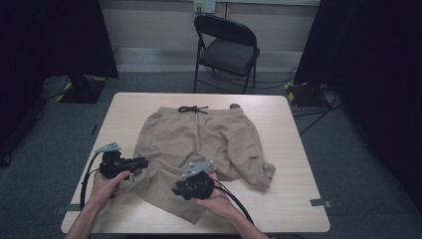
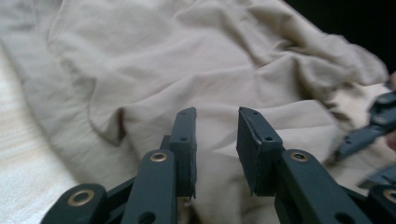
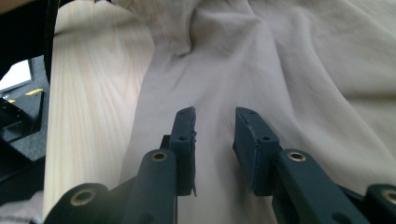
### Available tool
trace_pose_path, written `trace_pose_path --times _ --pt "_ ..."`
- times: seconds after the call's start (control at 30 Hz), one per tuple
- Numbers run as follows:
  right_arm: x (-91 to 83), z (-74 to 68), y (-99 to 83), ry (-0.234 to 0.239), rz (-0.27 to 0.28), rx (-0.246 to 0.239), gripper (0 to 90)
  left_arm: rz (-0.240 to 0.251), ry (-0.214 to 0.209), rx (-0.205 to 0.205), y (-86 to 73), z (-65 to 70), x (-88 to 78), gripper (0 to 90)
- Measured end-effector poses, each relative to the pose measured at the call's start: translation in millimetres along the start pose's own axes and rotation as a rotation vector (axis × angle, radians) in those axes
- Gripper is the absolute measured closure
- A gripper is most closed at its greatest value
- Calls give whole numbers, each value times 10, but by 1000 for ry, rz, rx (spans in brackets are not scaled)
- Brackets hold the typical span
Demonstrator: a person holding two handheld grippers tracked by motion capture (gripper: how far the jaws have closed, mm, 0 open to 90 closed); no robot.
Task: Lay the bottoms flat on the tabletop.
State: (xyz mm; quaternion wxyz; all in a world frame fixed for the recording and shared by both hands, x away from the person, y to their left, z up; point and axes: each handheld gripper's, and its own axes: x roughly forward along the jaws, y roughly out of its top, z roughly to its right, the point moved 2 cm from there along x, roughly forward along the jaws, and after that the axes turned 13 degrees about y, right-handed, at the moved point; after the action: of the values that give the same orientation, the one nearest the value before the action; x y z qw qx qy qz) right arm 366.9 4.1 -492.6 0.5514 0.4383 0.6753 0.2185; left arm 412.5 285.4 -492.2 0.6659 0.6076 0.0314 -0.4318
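Shorts [image 1: 199, 137] lie flat across the middle of the desk [image 1: 293, 159], waistband and black drawstring [image 1: 193, 109] at the far edge, both legs running back toward me. So the long axis runs straight away from me, far to near. My left-hand leg spreads down to the near edge, its hem close to my hands; the other leg ends in a rumpled bunch out to my right.

My left claw [image 1: 142, 163] sits at the outer side of the near leg, pointing inward across the cloth. In the left gripper view its jaws stand partly apart, fabric lying beneath and ahead of them, nothing pinched between the pads. My right claw [image 1: 178, 189] hovers over the same leg, lower down near the hem, aimed back toward my left. In the right gripper view those jaws are parted too, bare cloth under them and a strip of desk off to one side, nothing gripped.

Both claws, then, bracket one leg from opposite sides, across its width, not along it. Left is nearer the side seam, right nearer the hem. I'd judge the next grab turns on that: each claw needs an edge of this leg, and the cloth lies just ahead of each.
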Motion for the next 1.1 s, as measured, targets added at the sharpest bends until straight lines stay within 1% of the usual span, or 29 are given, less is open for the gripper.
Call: trace_pose_path --times 0.03,0.07,0.1,0.13,0.17,0.2,0.23,0.27,0.3,0.33,0.4,0.47,0.5,0.53,0.6,0.67,0.7,0.73,0.77,0.8,0.83,0.87,0.9,0.93,0.97,1.0,1.03,1.07,1.1 --pt "100 4 57 -3 -8 -3 686 -33 9 9 -36 -15 39 683" --pt "100 4 57 -3 -8 -3 686 -33 9 9 -36 -15 39 684" --pt "224 5 108 -4 -22 -11 676 -69 13 31 -97 4 64 684" --pt "285 7 128 -4 -27 -14 671 -79 25 50 -131 14 58 683" --pt "341 2 142 -4 -36 -17 661 -91 20 60 -168 21 55 683" --pt "390 -1 153 -10 -43 -28 650 -104 25 70 -204 23 43 683" --pt "431 -7 159 -9 -44 -28 640 -120 34 84 -241 26 29 684" --pt "468 -10 158 -8 -50 -35 625 -107 33 94 -278 28 -1 689" --pt "503 -20 151 -14 -63 -43 616 -105 33 96 -303 22 -37 692" --pt "503 -20 151 -14 -63 -43 616 -105 33 96 -303 22 -37 693" --pt "538 -32 137 -14 -59 -51 612 -110 43 98 -338 14 -105 694" --pt "551 -59 127 0 -50 -47 613 -103 38 82 -363 -22 -151 683" --pt "554 -81 119 10 -52 -52 614 -96 49 68 -354 -32 -158 663" --pt "562 -118 110 19 -52 -48 615 -96 49 68 -354 -32 -158 641" --pt "577 -206 90 35 -63 -68 616 -62 43 44 -280 -74 -188 624" --pt "593 -288 66 66 -65 -72 623 -34 49 19 -201 -105 -205 603" --pt "598 -328 54 80 -69 -71 628 -27 57 8 -162 -120 -206 588" --pt "598 -367 41 99 -74 -74 639 -27 57 8 -162 -120 -206 578" --pt "598 -367 41 99 -74 -74 639 -18 61 4 -129 -139 -201 578" --pt "595 -407 25 117 -81 -83 643 -10 60 -9 -103 -153 -188 572" --pt "581 -470 -2 133 -93 -93 654 -3 67 -24 -61 -190 -140 554" --pt "570 -492 -16 142 -97 -91 658 -3 67 -24 -61 -190 -140 552" --pt "558 -504 -30 150 -96 -89 659 -6 80 -39 -34 -211 -74 549" --pt "558 -504 -30 150 -96 -89 659 -6 80 -39 -34 -211 -74 546" --pt "529 -525 -63 175 -94 -75 663 -7 87 -43 -24 -222 -10 543" --pt "518 -535 -73 183 -96 -79 662 -10 82 -47 -29 -220 28 542" --pt "509 -546 -78 182 -102 -80 660 -21 91 -44 -39 -215 70 542" --pt "509 -546 -78 182 -102 -80 660 -21 91 -44 -39 -215 70 541" --pt "498 -550 -83 196 -101 -69 640 -41 108 -21 -56 -212 112 541"
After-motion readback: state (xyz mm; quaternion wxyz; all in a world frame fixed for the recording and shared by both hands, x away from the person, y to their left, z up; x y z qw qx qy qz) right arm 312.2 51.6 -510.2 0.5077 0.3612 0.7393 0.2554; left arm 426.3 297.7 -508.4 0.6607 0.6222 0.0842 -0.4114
